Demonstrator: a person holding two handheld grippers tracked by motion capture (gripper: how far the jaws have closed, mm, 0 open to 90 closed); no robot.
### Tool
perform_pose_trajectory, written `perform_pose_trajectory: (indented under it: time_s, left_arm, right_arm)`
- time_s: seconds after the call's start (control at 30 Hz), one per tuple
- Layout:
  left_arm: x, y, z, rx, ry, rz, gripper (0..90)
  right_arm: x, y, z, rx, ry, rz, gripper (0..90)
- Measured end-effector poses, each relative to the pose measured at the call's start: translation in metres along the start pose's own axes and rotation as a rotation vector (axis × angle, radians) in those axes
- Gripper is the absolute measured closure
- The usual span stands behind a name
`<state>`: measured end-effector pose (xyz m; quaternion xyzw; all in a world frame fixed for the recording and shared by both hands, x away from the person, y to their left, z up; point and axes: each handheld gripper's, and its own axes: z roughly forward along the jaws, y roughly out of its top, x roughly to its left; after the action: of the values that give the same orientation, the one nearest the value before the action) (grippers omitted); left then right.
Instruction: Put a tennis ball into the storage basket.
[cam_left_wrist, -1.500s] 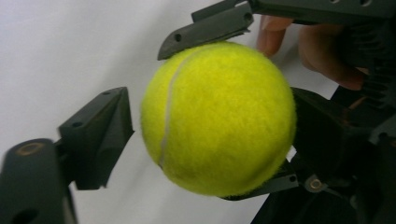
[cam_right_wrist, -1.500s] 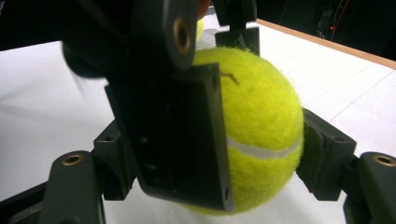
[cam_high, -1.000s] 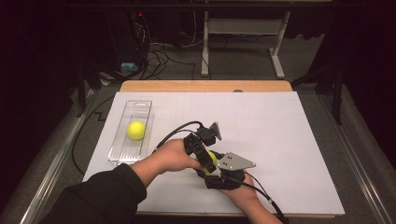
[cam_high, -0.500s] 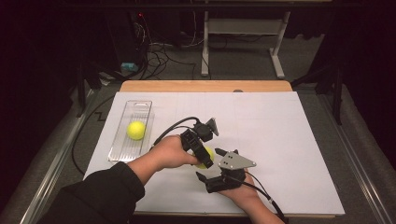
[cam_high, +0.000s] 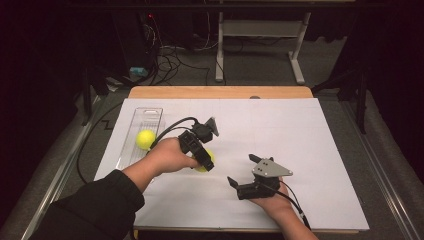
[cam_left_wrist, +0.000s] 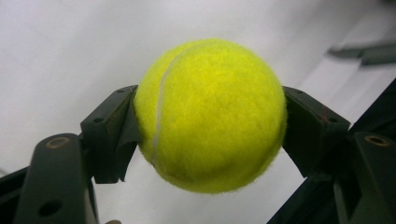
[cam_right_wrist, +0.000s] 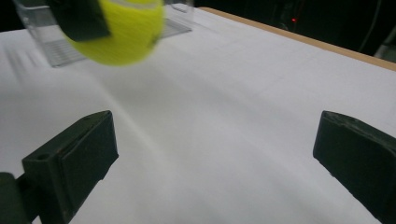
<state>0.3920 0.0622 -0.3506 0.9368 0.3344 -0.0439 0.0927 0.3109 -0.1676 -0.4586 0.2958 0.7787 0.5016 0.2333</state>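
Left gripper (cam_high: 204, 161): black two-jaw tool, pinching a fuzzy yellow-green tennis ball (cam_left_wrist: 210, 114) from both sides, pads tight on the felt, held just over the white paper sheet (cam_high: 310, 135).
Right gripper (cam_high: 243, 172): jaws spread wide with nothing between them, well apart from the left one.
Second ball (cam_high: 146, 139): another yellow tennis ball, sitting in the clear plastic tray (cam_high: 150, 112) at the sheet's left edge.
Table (cam_high: 220, 92): light wooden top under the sheet.

a dark room: tangled cables (cam_high: 167, 55) on grey floor (cam_high: 260, 65) (a white-legged stand (cam_high: 257, 37) behind).
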Motion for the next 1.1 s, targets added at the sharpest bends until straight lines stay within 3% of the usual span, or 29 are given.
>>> perform_pose_trajectory:
  time_s: [0.13,0.6,0.8,1.1]
  left_arm:
    - [0.011,-0.007,-0.003,0.002,0.008,-0.031,27.1]
    - [0.045,-0.035,-0.020,0.010,0.054,-0.114,27.1]
    - [0.058,-0.048,-0.031,0.001,0.070,-0.149,27.1]
    - [0.079,-0.072,-0.051,-0.002,0.110,-0.210,27.2]
  right_arm:
    - [-0.022,-0.007,-0.011,0.003,-0.066,0.028,0.0]
    - [-0.067,-0.022,-0.051,-0.013,-0.224,0.085,0.0]
    - [-0.078,-0.028,-0.067,-0.020,-0.270,0.100,0.0]
    - [-0.084,-0.035,-0.082,-0.022,-0.294,0.104,0.0]
